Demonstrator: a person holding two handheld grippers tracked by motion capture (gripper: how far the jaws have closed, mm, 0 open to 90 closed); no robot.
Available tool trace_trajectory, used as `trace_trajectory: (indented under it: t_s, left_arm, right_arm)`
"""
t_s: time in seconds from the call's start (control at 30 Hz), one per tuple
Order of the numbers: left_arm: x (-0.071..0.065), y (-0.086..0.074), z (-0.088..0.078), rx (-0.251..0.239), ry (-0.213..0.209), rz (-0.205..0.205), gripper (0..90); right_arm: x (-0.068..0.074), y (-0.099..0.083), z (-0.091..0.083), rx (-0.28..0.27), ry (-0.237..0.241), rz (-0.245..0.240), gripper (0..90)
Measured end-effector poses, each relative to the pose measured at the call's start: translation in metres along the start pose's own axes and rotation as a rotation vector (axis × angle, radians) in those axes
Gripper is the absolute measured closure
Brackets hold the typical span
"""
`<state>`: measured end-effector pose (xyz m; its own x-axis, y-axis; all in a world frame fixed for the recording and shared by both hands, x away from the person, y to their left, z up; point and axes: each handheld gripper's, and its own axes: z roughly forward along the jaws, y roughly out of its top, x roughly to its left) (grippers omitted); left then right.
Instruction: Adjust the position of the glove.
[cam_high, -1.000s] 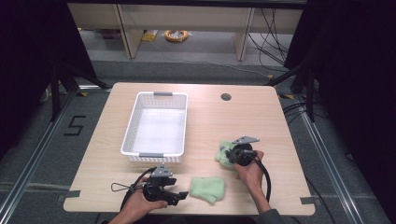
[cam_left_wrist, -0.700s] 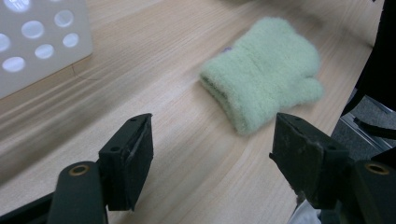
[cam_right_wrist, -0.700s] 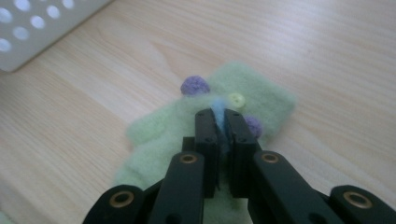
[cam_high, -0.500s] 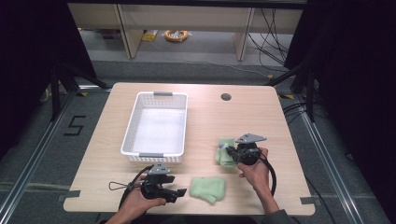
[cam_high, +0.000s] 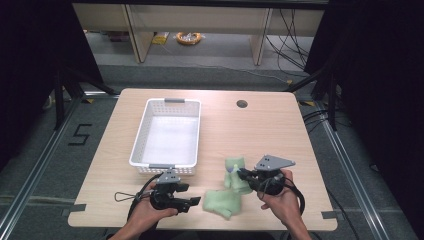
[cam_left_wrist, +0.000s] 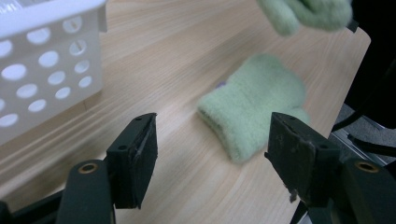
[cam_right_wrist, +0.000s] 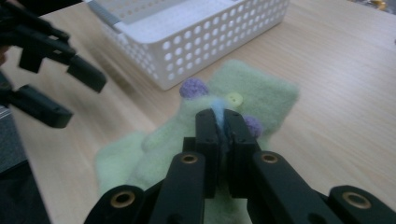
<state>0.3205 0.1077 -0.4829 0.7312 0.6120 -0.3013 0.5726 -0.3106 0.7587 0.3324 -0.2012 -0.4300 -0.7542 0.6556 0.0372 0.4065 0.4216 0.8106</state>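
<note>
Lifting the first green mitten (cam_high: 237, 173) toward the white basket (cam_high: 167, 137) looks like the step in hand, and doing it well probably means carrying it high enough that the hanging cuff clears the basket's near rim before the pinch is let go. In the high view the right gripper (cam_high: 243, 175) sits right of centre in the lower part of the frame, its jaws pressed together on the mitten's fabric. The second mitten (cam_high: 222, 201) lies flat on the desk (cam_high: 260, 130) just below it, toward the bottom centre. The left gripper (cam_high: 192, 201) rests at the lower left of that mitten with its jaws standing apart and nothing between them; they have just been closing a little, and the pads touch nothing. A good approach for it would be to come in level over the ribbed cuff and take one layer of cloth cleanly. The right gripper view shows what the high view is too small to give: purple pompoms (cam_right_wrist: 194, 87), a pale yellow button (cam_right_wrist: 234, 98) and a blue tuft right at the closed jaw tips. The left gripper view (cam_left_wrist: 208, 140) shows the flat mitten (cam_left_wrist: 252, 105) lying ahead between its open jaws, cuff nearest, with the basket wall (cam_left_wrist: 46, 70) at the upper left and the raised mitten (cam_left_wrist: 303, 14) blurred at the top edge.
</note>
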Motion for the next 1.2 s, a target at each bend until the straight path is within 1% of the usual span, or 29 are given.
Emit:
trace_trajectory:
  t_s: [0.07, 0.1, 0.13, 0.17, 0.27, 0.3, 0.33, 0.37, 0.4, 0.43, 0.47, 0.53, 0.57, 0.6, 0.67, 0.7, 0.73, 0.77, 0.8, 0.83, 0.87, 0.9, 0.93, 0.97, 1.0, 1.03, 1.07, 1.13, 1.2]
  left_arm:
    - [-0.001, 0.003, 0.001, -0.001, -0.019, 0.007, 33.1]
    - [-0.003, 0.004, 0.002, -0.013, -0.006, -0.009, 33.4]
    - [-0.003, 0.006, 0.002, -0.011, -0.03, 0.007, 33.5]
    - [-0.004, 0.007, 0.001, -0.008, -0.028, 0.003, 33.7]
    - [-0.005, 0.011, 0.002, -0.012, -0.041, 0.016, 33.8]
    - [-0.004, 0.012, 0.003, -0.015, -0.052, 0.029, 33.8]
    - [-0.004, 0.013, 0.003, -0.012, -0.053, 0.025, 33.8]
    - [-0.003, 0.014, 0.004, -0.012, -0.056, 0.034, 33.6]
    - [-0.002, 0.015, 0.004, -0.006, -0.051, 0.046, 32.9]
    - [-0.002, 0.017, 0.004, 0.01, -0.039, 0.062, 31.9]
    - [-0.001, 0.019, 0.005, 0.019, -0.051, 0.077, 31.3]
    - [0.0, 0.022, 0.007, 0.017, -0.066, 0.068, 30.8]
    - [0.001, 0.024, 0.007, 0.021, -0.068, 0.078, 30.9]
    - [0.001, 0.026, 0.008, 0.022, -0.066, 0.075, 30.9]
    - [0.002, 0.028, 0.009, 0.017, -0.082, 0.088, 31.0]
    - [0.001, 0.03, 0.009, 0.021, -0.072, 0.093, 31.1]
    - [0.002, 0.032, 0.009, 0.021, -0.085, 0.105, 31.1]
    - [0.001, 0.033, 0.01, 0.015, -0.084, 0.097, 31.2]
    - [0.0, 0.034, 0.01, 0.012, -0.087, 0.107, 31.3]
    - [0.0, 0.034, 0.01, 0.009, -0.09, 0.113, 31.9]
    - [0.0, 0.035, 0.01, 0.012, -0.095, 0.127, 32.5]
    - [-0.001, 0.034, 0.011, 0.012, -0.101, 0.125, 32.7]
    - [-0.002, 0.034, 0.012, 0.014, -0.1, 0.126, 32.7]
    - [-0.002, 0.033, 0.013, 0.013, -0.113, 0.139, 32.8]
    - [-0.003, 0.033, 0.014, 0.016, -0.118, 0.143, 33.0]
    - [-0.004, 0.033, 0.014, 0.018, -0.124, 0.15, 33.5]
    - [-0.005, 0.033, 0.015, 0.016, -0.129, 0.141, 33.8]
    - [-0.005, 0.034, 0.016, 0.018, -0.137, 0.153, 34.6]
    - [-0.005, 0.035, 0.017, 0.016, -0.15, 0.169, 36.9]
  right_arm:
    - [0.007, -0.003, -0.002, 0.007, 0.011, -0.012, 86.2]
    - [0.011, -0.004, -0.003, 0.01, 0.019, -0.012, 86.3]
    - [0.014, -0.006, -0.002, 0.016, 0.038, -0.015, 86.2]
    - [0.018, -0.007, -0.003, 0.025, 0.038, -0.003, 86.2]
    - [0.024, -0.01, -0.001, 0.025, 0.059, -0.038, 86.2]
    - [0.025, -0.011, -0.001, 0.03, 0.062, -0.032, 86.2]
    - [0.027, -0.011, 0.0, 0.034, 0.075, -0.034, 86.2]
    - [0.028, -0.012, 0.0, 0.035, 0.066, -0.043, 86.2]
    - [0.031, -0.013, 0.001, 0.05, 0.077, -0.014, 86.2]
    - [0.031, -0.013, 0.002, 0.042, 0.084, -0.034, 86.2]
    - [0.031, -0.014, 0.003, 0.048, 0.085, -0.042, 86.2]
    - [0.033, -0.015, 0.003, 0.05, 0.09, -0.048, 86.2]
    - [0.034, -0.015, 0.004, 0.042, 0.09, -0.051, 86.2]
    - [0.035, -0.015, 0.004, 0.056, 0.111, -0.051, 86.2]
    - [0.036, -0.016, 0.004, 0.053, 0.101, -0.052, 86.2]
    - [0.037, -0.016, 0.004, 0.06, 0.108, -0.051, 86.2]
    - [0.038, -0.016, 0.004, 0.067, 0.115, -0.049, 86.2]
    - [0.039, -0.017, 0.005, 0.06, 0.118, -0.072, 86.1]
    - [0.04, -0.017, 0.006, 0.066, 0.132, -0.074, 86.1]
    - [0.041, -0.017, 0.006, 0.073, 0.136, -0.074, 86.1]
    - [0.041, -0.017, 0.007, 0.064, 0.137, -0.096, 86.1]
    - [0.043, -0.018, 0.008, 0.074, 0.145, -0.088, 86.1]
    - [0.044, -0.018, 0.009, 0.07, 0.149, -0.098, 86.1]
    - [0.045, -0.018, 0.009, 0.082, 0.153, -0.089, 86.1]
    - [0.045, -0.019, 0.01, 0.076, 0.151, -0.099, 86.1]
    - [0.046, -0.019, 0.011, 0.081, 0.166, -0.103, 86.1]
    - [0.046, -0.019, 0.011, 0.085, 0.164, -0.102, 86.1]
    - [0.048, -0.019, 0.012, 0.085, 0.173, -0.097, 86.1]
    - [0.048, -0.018, 0.013, 0.08, 0.192, -0.114, 86.1]
